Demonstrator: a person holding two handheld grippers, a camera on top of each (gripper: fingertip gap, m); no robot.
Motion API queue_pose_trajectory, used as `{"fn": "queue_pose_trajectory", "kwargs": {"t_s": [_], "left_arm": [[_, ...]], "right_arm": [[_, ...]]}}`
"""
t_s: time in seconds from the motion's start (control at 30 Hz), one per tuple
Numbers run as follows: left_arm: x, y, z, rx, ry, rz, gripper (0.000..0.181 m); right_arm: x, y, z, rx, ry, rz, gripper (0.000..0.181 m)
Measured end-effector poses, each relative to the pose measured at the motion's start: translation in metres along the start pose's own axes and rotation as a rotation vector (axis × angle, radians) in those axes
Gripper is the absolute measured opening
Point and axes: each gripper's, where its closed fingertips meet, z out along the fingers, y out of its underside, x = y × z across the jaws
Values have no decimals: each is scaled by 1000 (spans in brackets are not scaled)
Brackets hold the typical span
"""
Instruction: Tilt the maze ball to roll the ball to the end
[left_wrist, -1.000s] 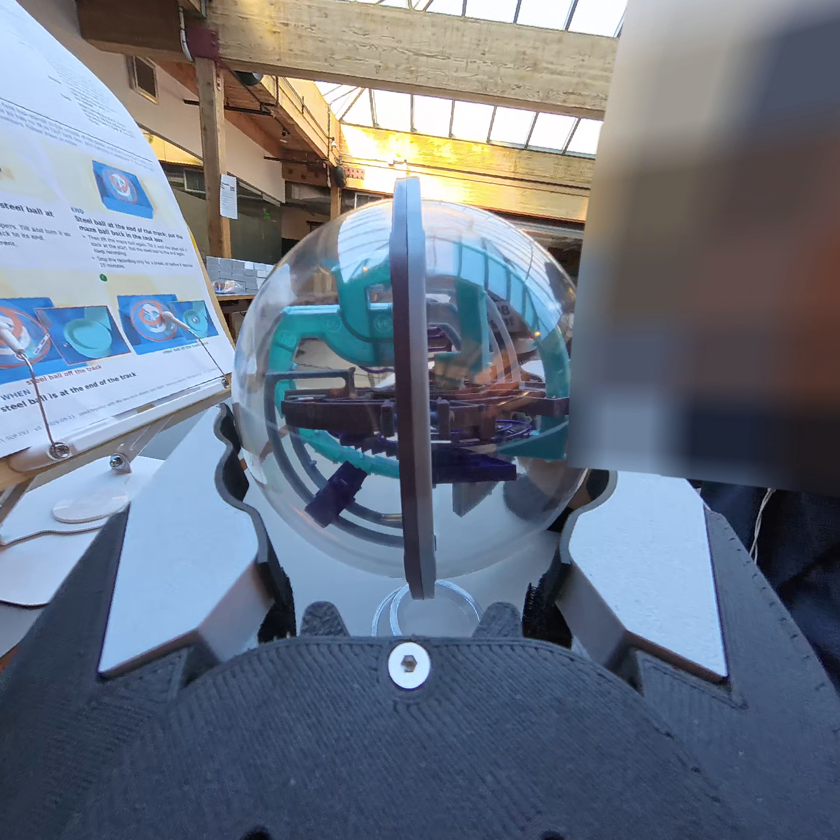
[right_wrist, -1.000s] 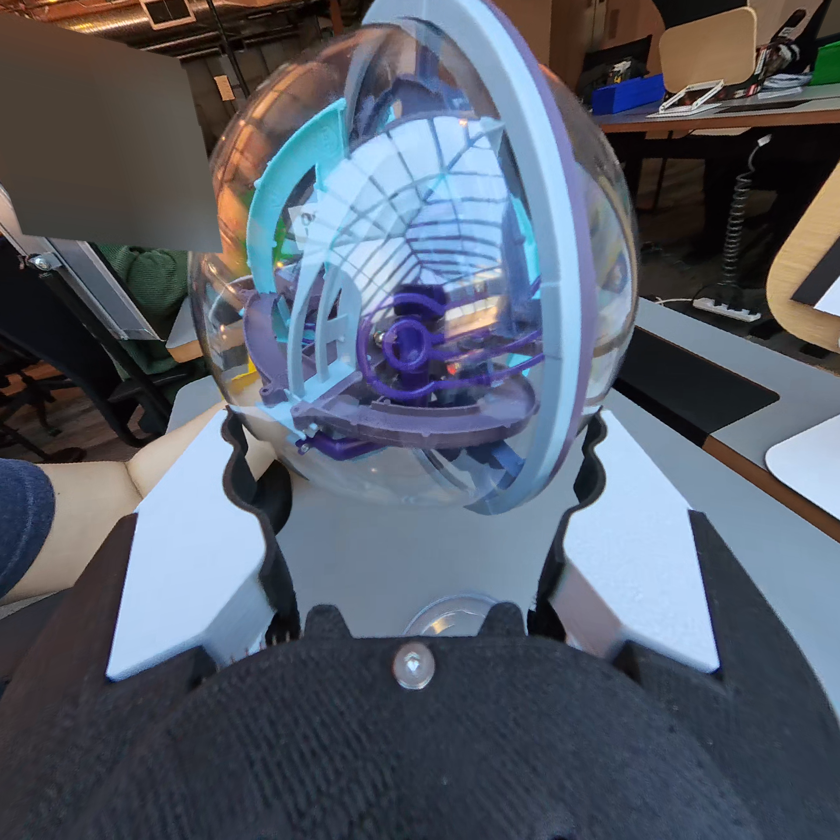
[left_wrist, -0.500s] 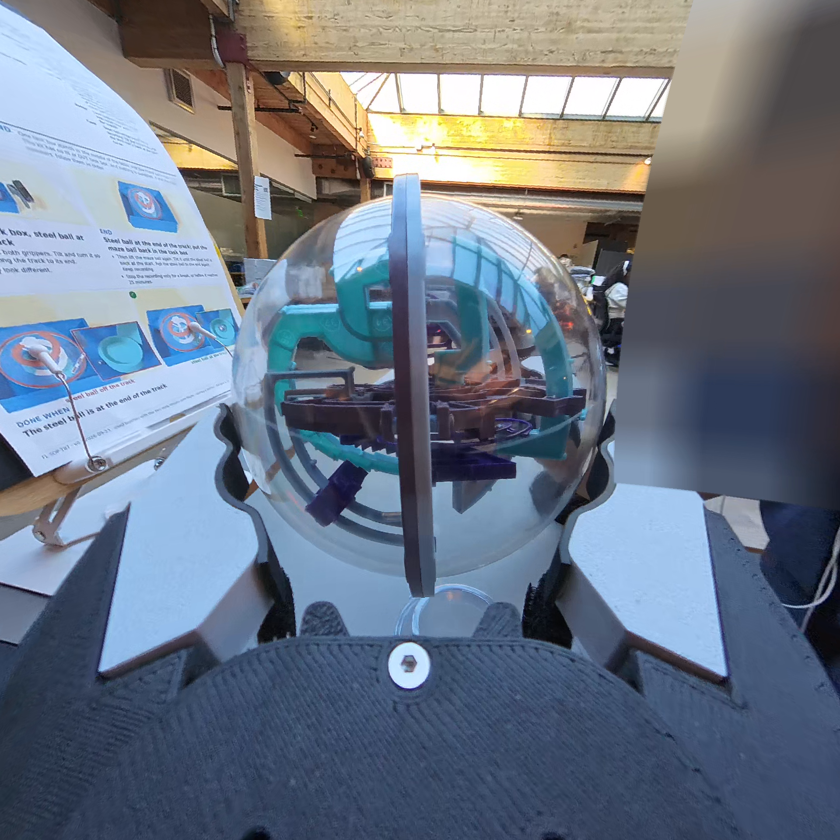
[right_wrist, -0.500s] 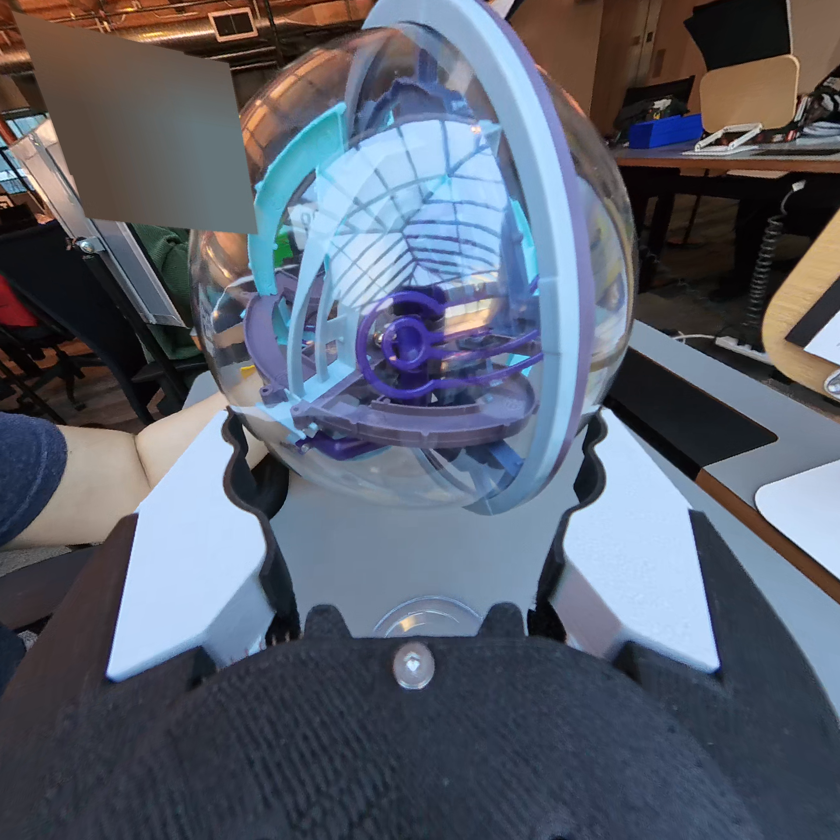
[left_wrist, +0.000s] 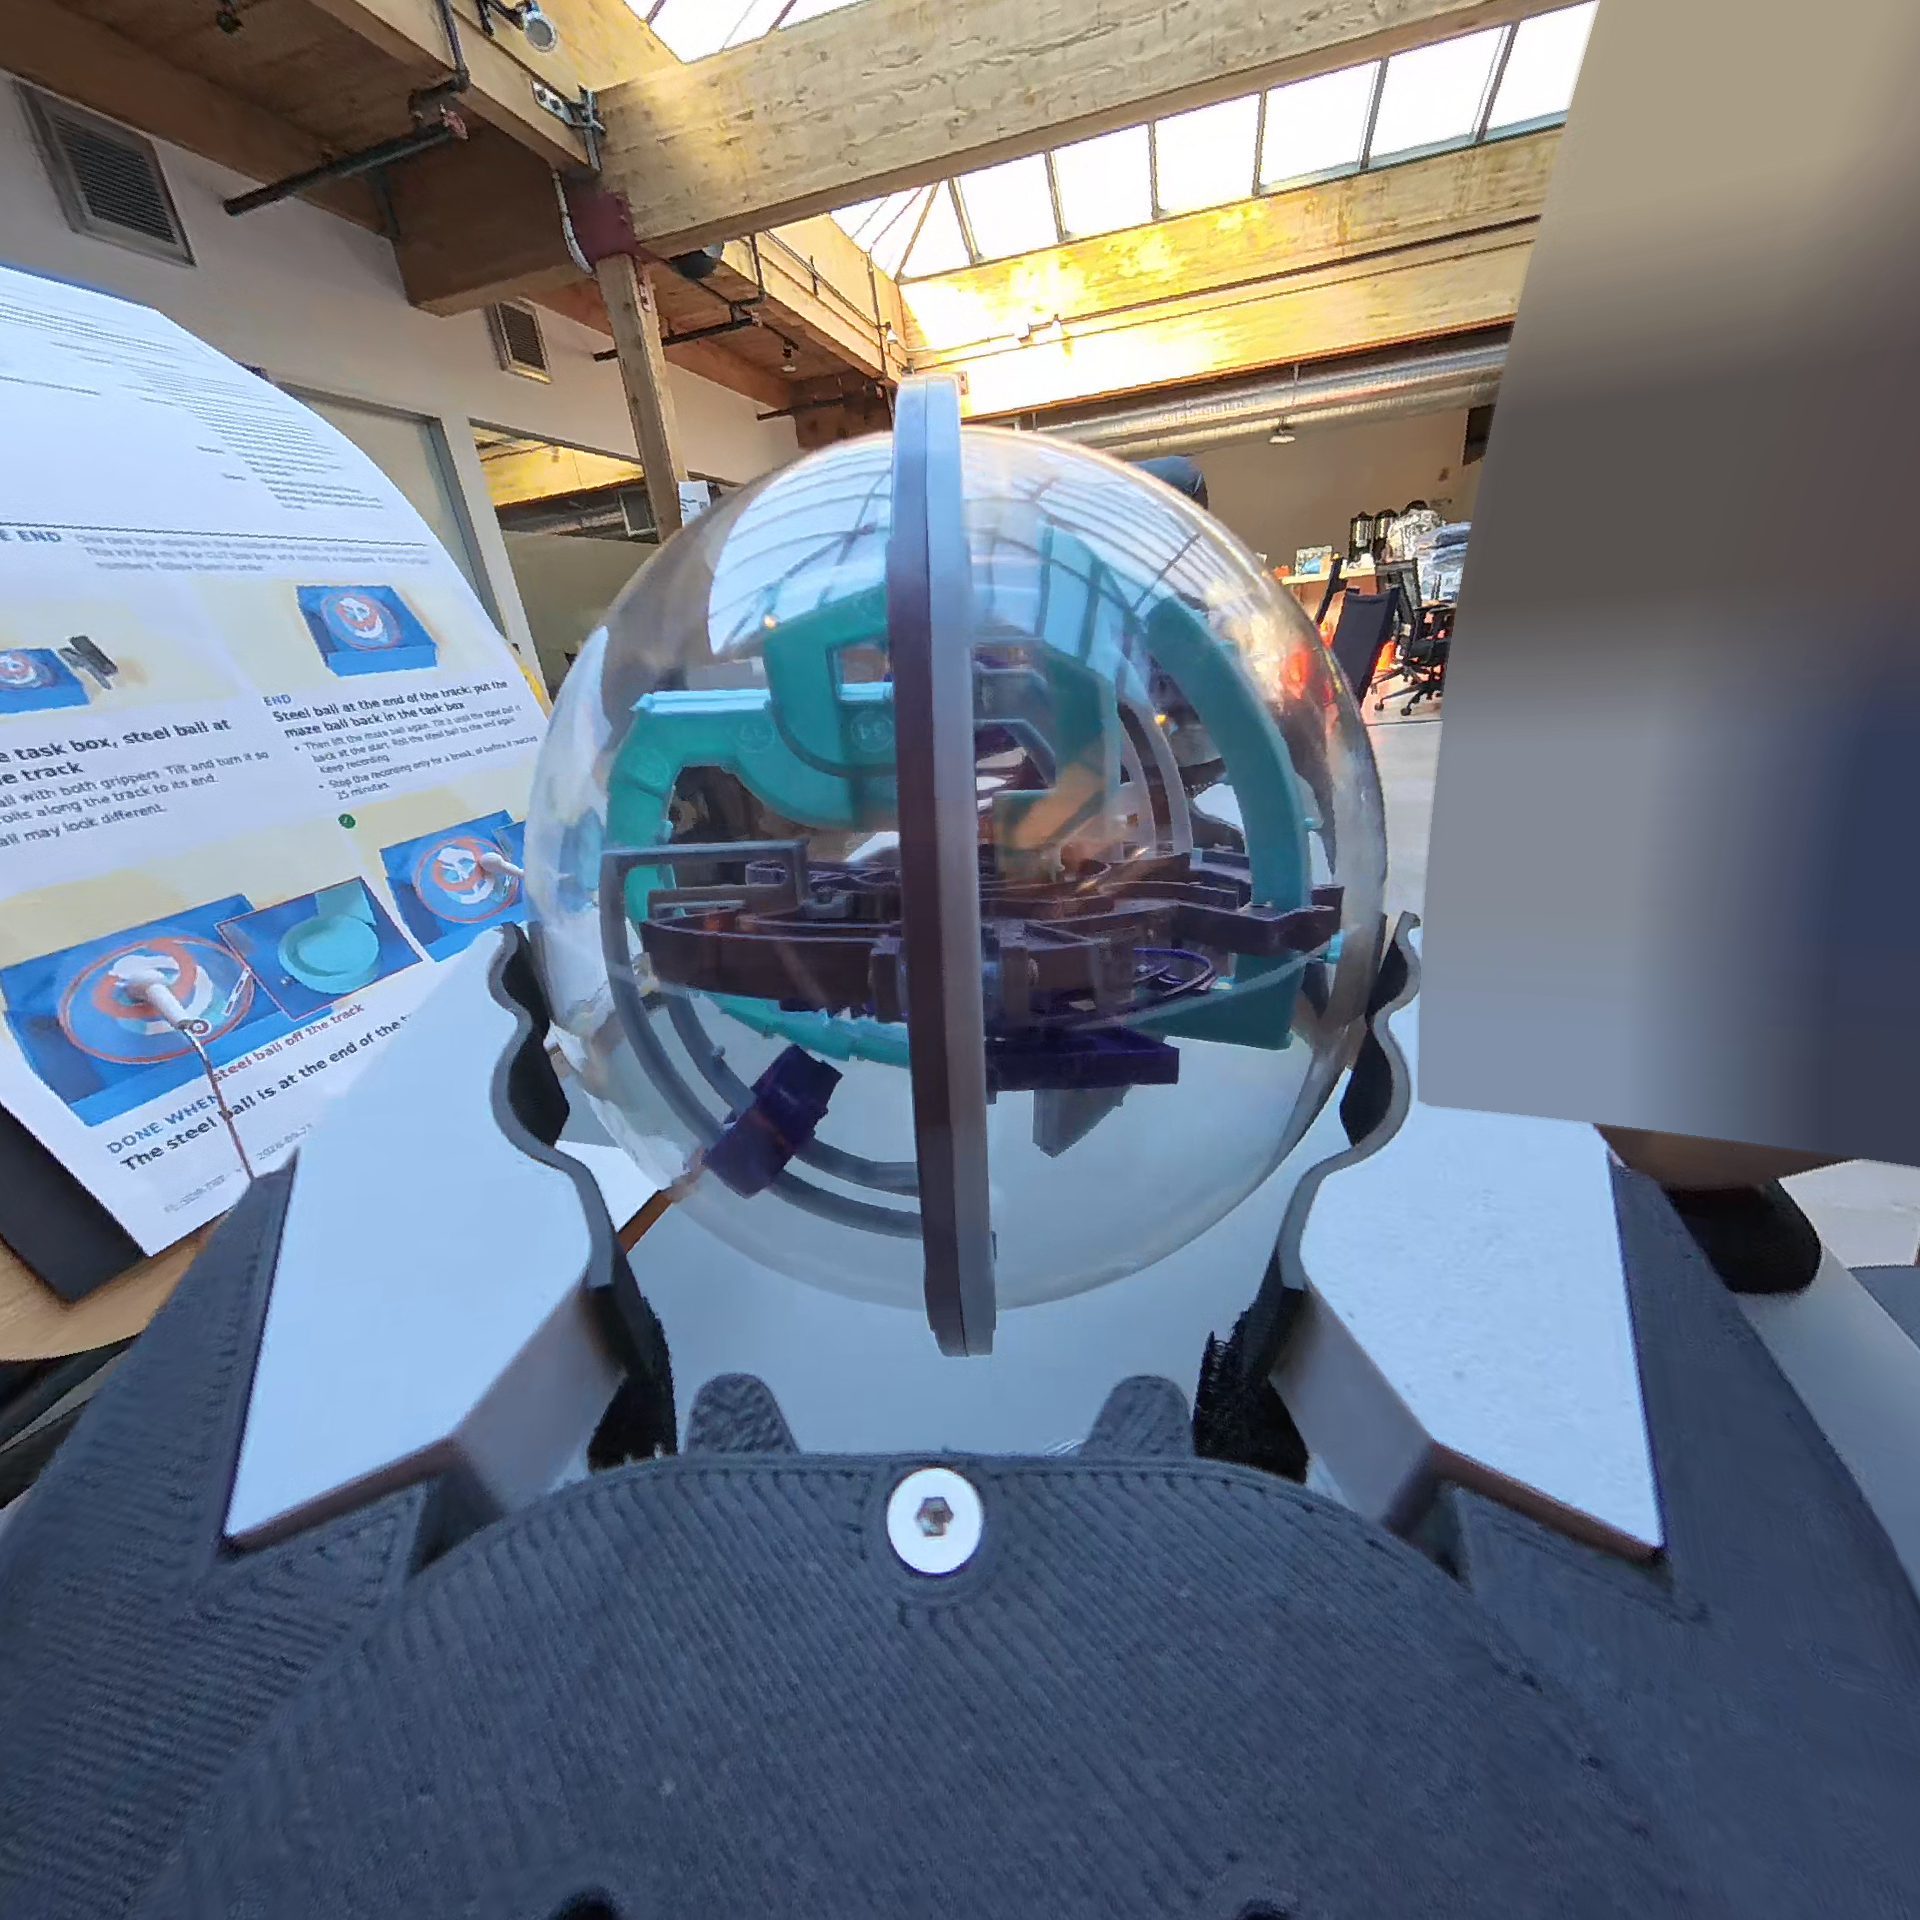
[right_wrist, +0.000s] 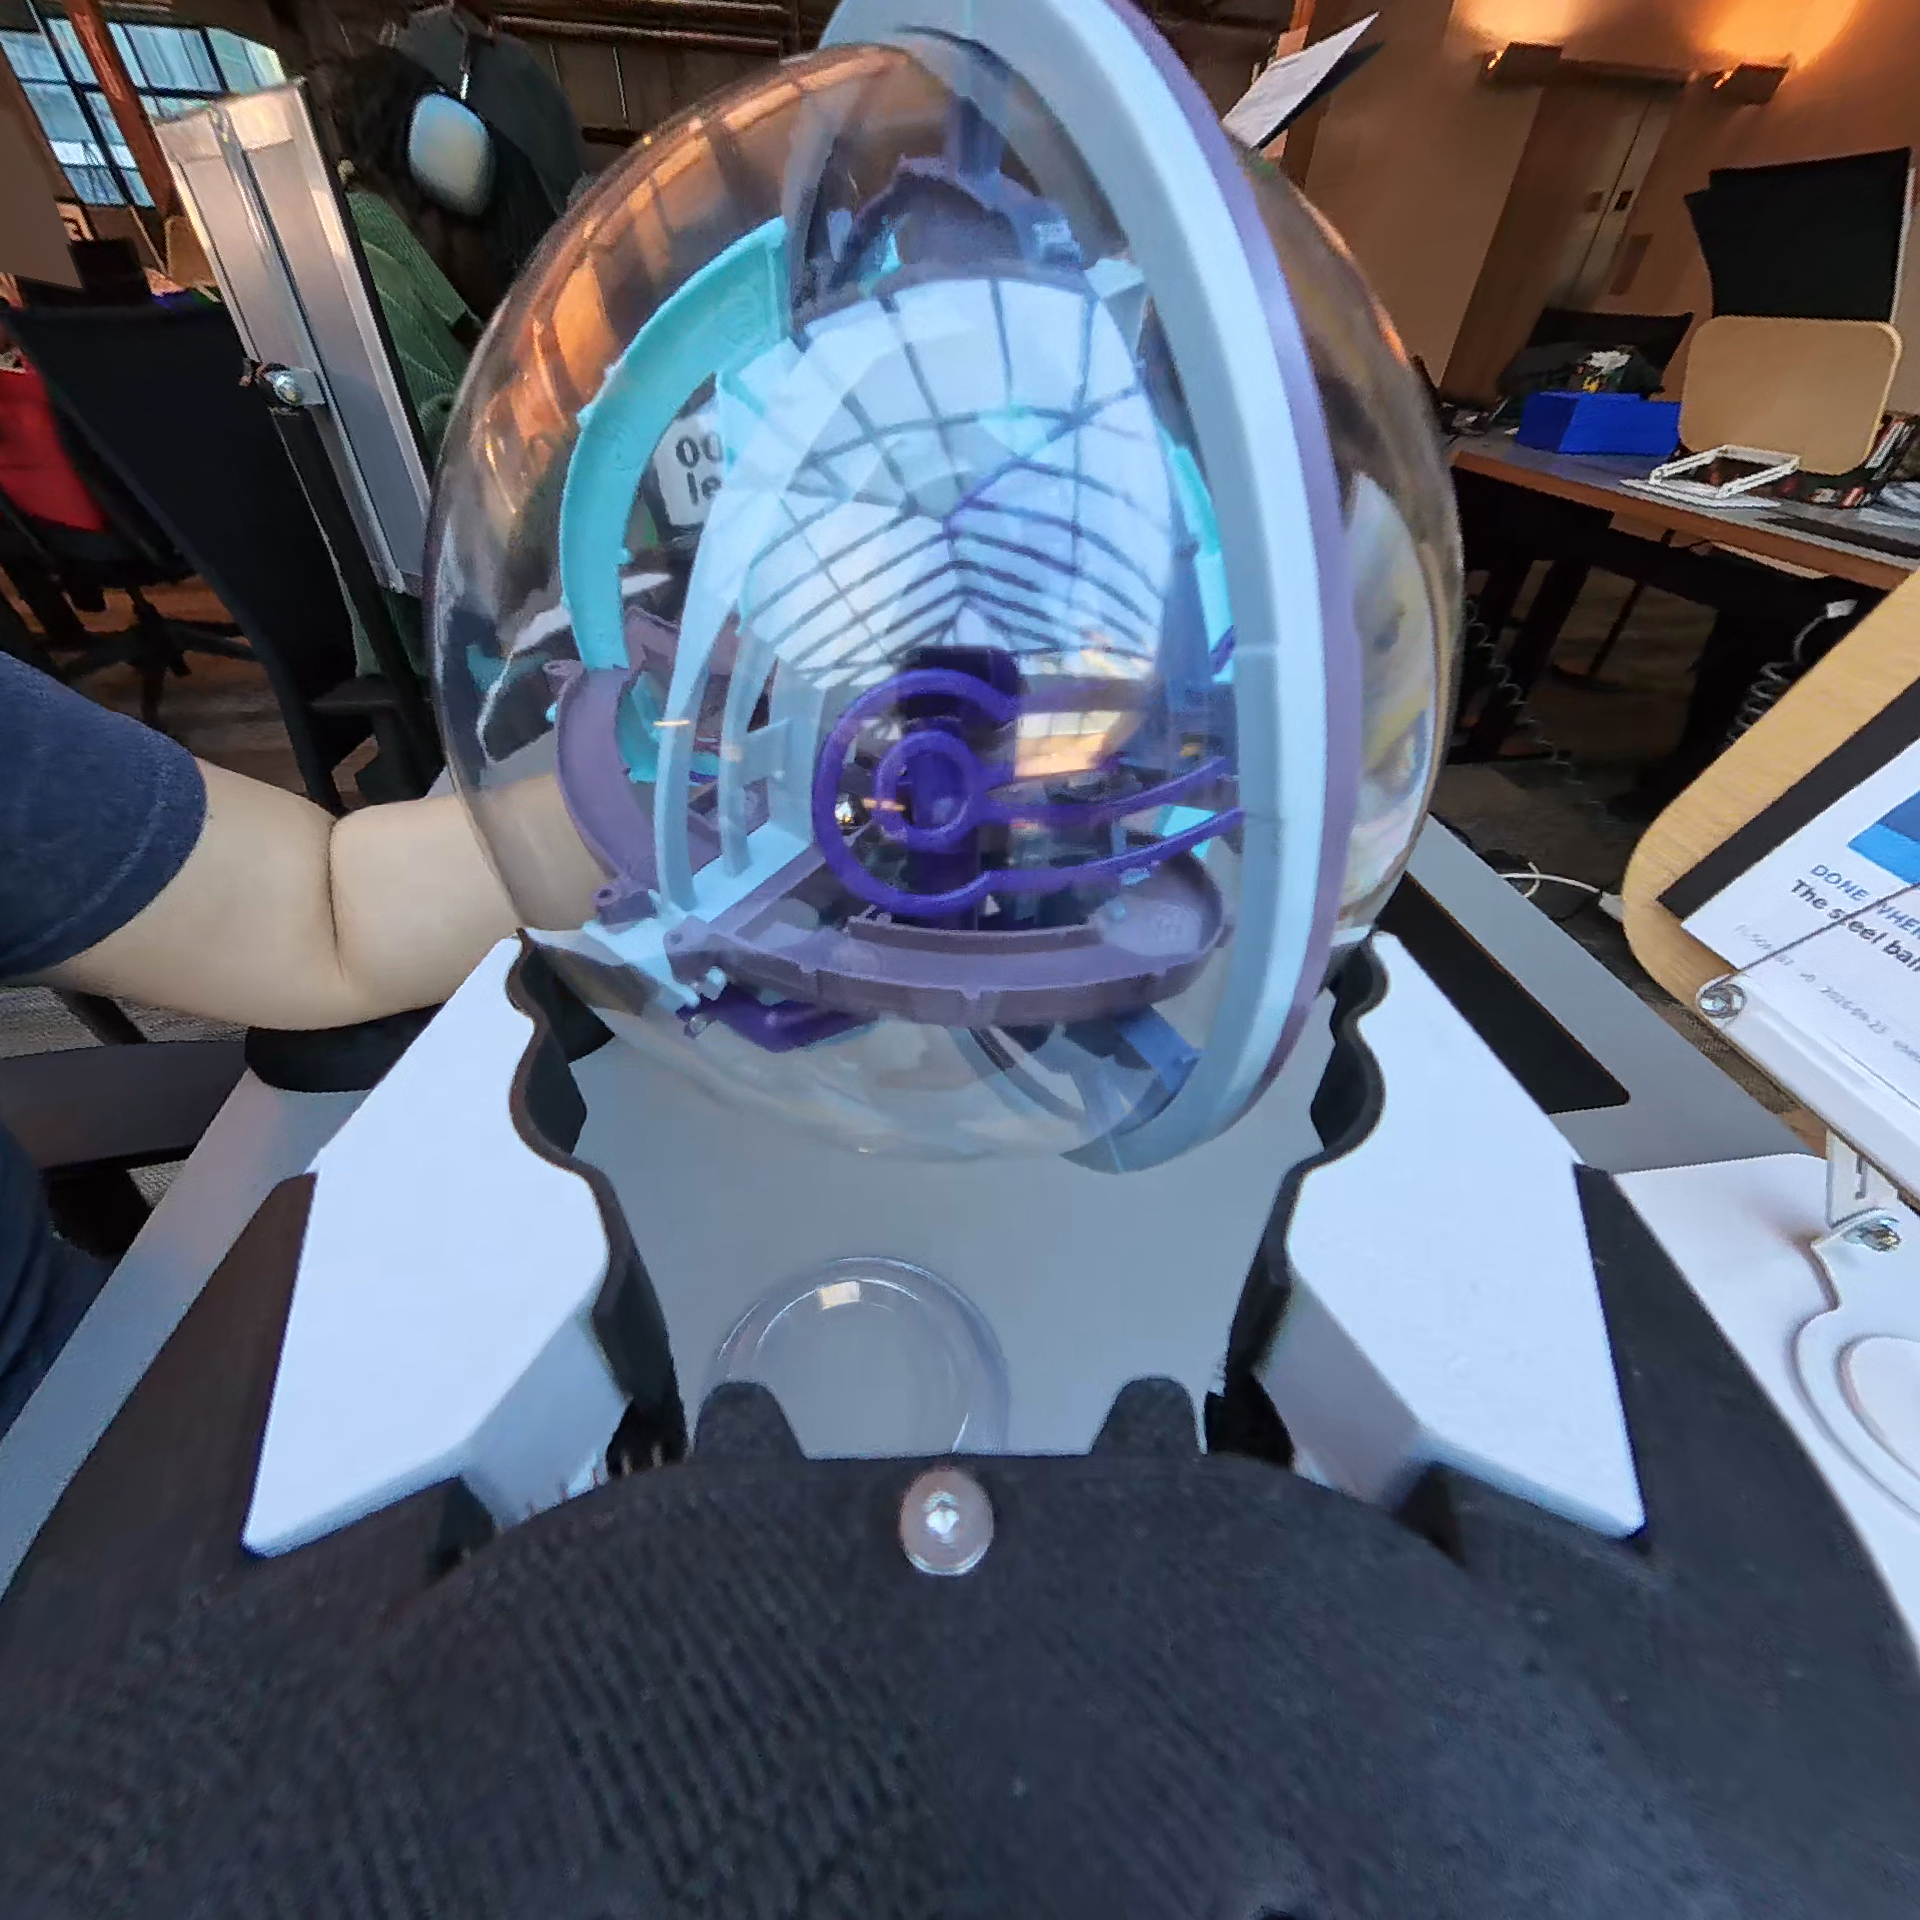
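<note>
From your left wrist view, the only writing around is on the instruction sheet (left_wrist: 208, 790) propped up on the left, printed text with little blue photos on it; there are tiny moulded numbers on the teal track inside the ball too, too small to make out. Behind it all you've got wooden beams and a skylight, plus an open office area far back. Your left tongs (left_wrist: 951, 1039) are clamped on the maze ball (left_wrist: 1091, 1195), one finger pressed on each side of the clear shell, and the grey seam ring (left_wrist: 940, 1195) runs straight up and down dead centre between them. The ball sits up off the surface, teal and dark purple tracks inside. I can't spot the little steel ball in there.

Right wrist view: same sheet (right_wrist: 1860, 914) peeks in at the right edge on its wooden stand, and there's a small label inside the sphere near the top left. Your arm (right_wrist: 301, 914) in a dark blue sleeve comes in from the left, behind the ball. A clear round stand (right_wrist: 862, 1351) sits on the grey surface (right_wrist: 935, 1216) right under the ball, not touching it. Your right tongs (right_wrist: 945, 1039) are also closed on the maze ball (right_wrist: 665, 416), gripping its lower sides, seam ring (right_wrist: 1247, 520) tilted toward the right here. Desks and a blue box (right_wrist: 1600, 421) are well behind.
</note>
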Motion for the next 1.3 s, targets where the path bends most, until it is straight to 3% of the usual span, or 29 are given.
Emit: {"fn": "queue_pose_trajectory", "kwargs": {"t_s": [0.57,1.3], "left_arm": [[2,24,23,34,-16,-106,151],[4,21,23,51,-16,-74,151]], "right_arm": [[11,7,-26,-59,7,7,145],[9,4,-27,-48,6,-28,145]]}}
